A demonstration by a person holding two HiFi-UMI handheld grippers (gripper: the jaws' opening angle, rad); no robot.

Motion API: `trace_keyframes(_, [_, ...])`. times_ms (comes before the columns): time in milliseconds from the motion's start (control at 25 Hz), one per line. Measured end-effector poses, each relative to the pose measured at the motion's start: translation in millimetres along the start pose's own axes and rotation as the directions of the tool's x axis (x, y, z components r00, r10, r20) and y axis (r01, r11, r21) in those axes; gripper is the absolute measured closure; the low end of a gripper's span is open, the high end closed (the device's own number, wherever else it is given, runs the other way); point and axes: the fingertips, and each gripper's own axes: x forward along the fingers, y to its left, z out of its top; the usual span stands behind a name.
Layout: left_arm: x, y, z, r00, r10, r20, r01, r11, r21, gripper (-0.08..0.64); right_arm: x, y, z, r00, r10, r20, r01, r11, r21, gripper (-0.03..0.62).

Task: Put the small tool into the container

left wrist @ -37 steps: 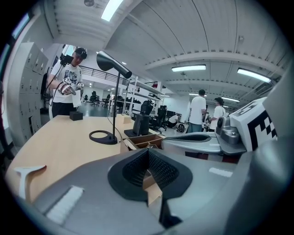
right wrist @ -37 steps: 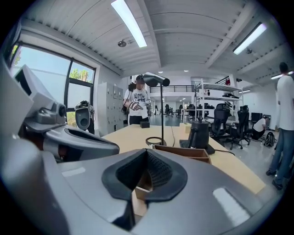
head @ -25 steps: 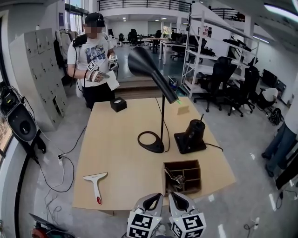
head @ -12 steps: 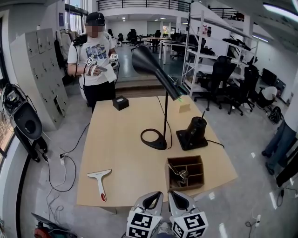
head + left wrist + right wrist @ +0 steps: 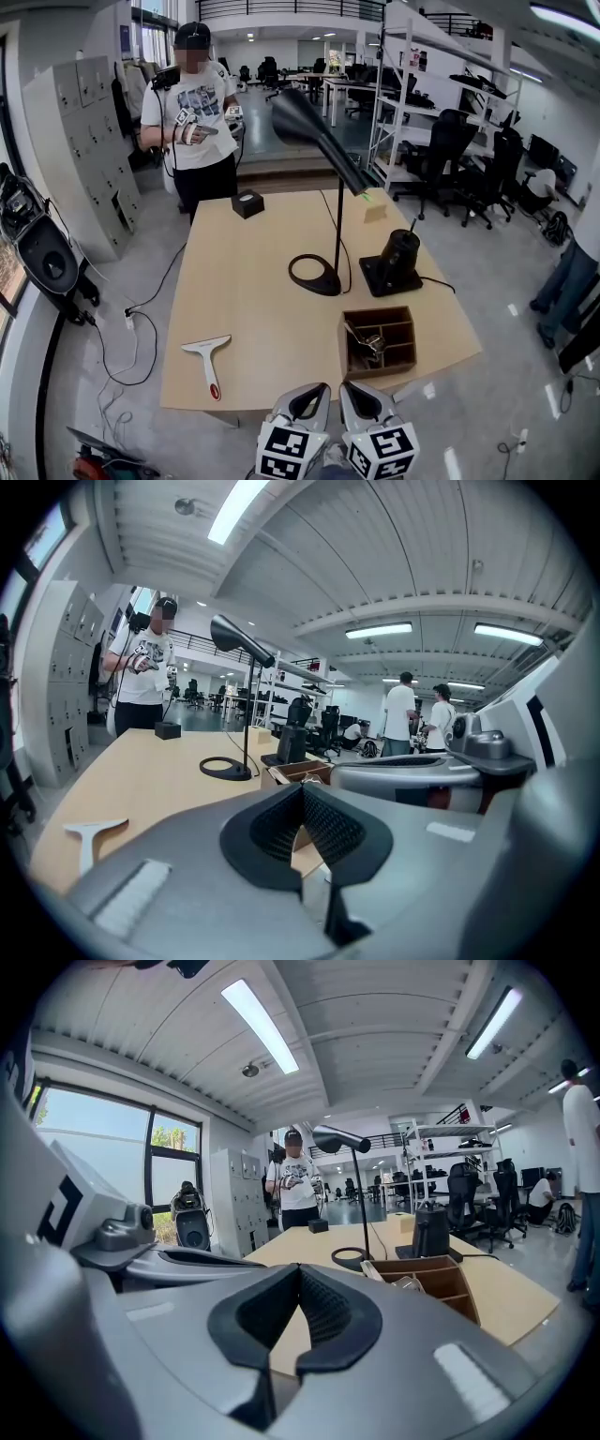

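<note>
I hold both grippers low at the near edge of the table (image 5: 253,281), side by side, their lower parts cut off by the head view's bottom edge. My left gripper (image 5: 302,791) has its jaws pressed together on nothing, and my right gripper (image 5: 298,1271) likewise. The small tool (image 5: 208,362) — a white squeegee with a red-tipped handle — lies flat at the table's left, well apart from the wooden container (image 5: 377,313). A metallic object (image 5: 367,343) sits inside, too small to identify.

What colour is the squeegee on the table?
The squeegee is white with a red tip; head view.
</note>
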Motion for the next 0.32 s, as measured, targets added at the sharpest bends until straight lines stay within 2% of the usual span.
trace_keyframes(320, [-19,5,-8,1.000,-0.003,0.004,0.003,1.000,0.004,0.554,-1,21,-8,1.000,0.003,0.011,-0.003,1.000,0.007,0.588])
